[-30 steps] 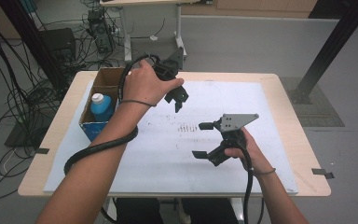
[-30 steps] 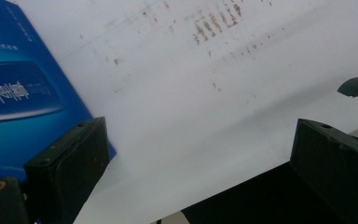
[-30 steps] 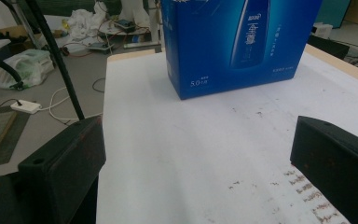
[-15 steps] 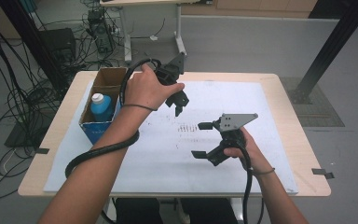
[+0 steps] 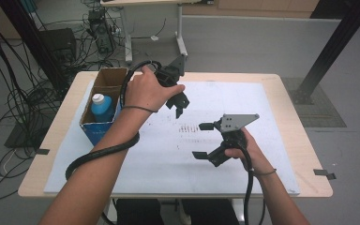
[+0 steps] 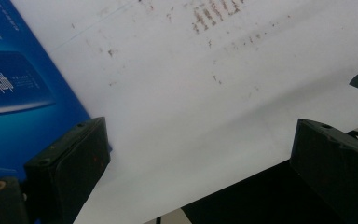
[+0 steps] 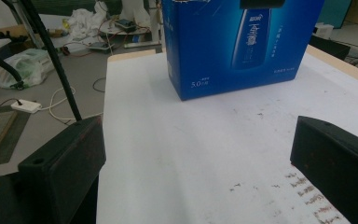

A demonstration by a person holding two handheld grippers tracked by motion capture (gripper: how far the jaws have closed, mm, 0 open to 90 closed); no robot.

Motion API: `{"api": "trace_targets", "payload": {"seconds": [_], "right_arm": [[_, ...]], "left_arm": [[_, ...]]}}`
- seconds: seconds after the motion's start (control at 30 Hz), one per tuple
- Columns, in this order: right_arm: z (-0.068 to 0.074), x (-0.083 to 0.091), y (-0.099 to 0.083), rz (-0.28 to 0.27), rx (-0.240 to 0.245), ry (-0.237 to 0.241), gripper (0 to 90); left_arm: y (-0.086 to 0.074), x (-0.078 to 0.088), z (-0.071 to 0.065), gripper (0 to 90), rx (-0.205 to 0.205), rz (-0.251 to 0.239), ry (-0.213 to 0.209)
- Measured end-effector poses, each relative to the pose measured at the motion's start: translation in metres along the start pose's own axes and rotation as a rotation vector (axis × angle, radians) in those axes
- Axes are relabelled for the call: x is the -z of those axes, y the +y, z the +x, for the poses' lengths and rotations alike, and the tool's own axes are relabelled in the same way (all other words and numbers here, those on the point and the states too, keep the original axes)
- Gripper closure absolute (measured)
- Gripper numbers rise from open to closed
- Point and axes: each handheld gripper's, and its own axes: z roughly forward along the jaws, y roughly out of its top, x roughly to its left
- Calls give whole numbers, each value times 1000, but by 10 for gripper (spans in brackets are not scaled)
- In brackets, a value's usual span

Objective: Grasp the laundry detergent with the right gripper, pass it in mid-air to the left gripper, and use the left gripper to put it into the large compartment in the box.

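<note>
Left hand-held gripper [image 5: 178, 108]: held by the left hand [image 5: 145, 91] above the far-left part of the worktop [image 5: 290, 93], forearm reaching in from the lower left with the cable looped around it; jaws point down and toward the near side, standing wide apart with nothing between them, hanging over the white sheet [image 5: 168, 154]. Right hand-held gripper [image 5: 205, 140]: gripped by the right hand [image 5: 246, 152] over the middle of the sheet, forearm entering from the lower right, wrist turned so the jaws point left toward the box [image 5: 102, 101]; grey plate on top; jaws spread wide and empty. Box: blue printed sides, open brown flaps on top, standing on the left edge of the sheet near the worktop's left side; a bottle [image 5: 101, 107] with a white cap stands upright in its near compartment. Relation to left hand-held gripper: box lies just to the left of it, apart; in the left gripper view the blue side [image 6: 18, 93] shows beside the left jaw. Relation to right hand-held gripper: box is well apart, straight ahead of the jaws; the right gripper view shows its blue face [image 7: 242, 46] beyond bare sheet. Sheet: faint brown marks [image 5: 187, 129] between the two hand-held grippers.
</note>
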Motion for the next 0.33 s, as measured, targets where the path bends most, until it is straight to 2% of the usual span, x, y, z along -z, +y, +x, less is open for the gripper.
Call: {"api": "trace_targets", "payload": {"seconds": [0.33], "right_arm": [[0, 1, -2, -5, -1, -1, 33]], "left_arm": [[1, -1, 0, 51, 3, 4, -2]]}}
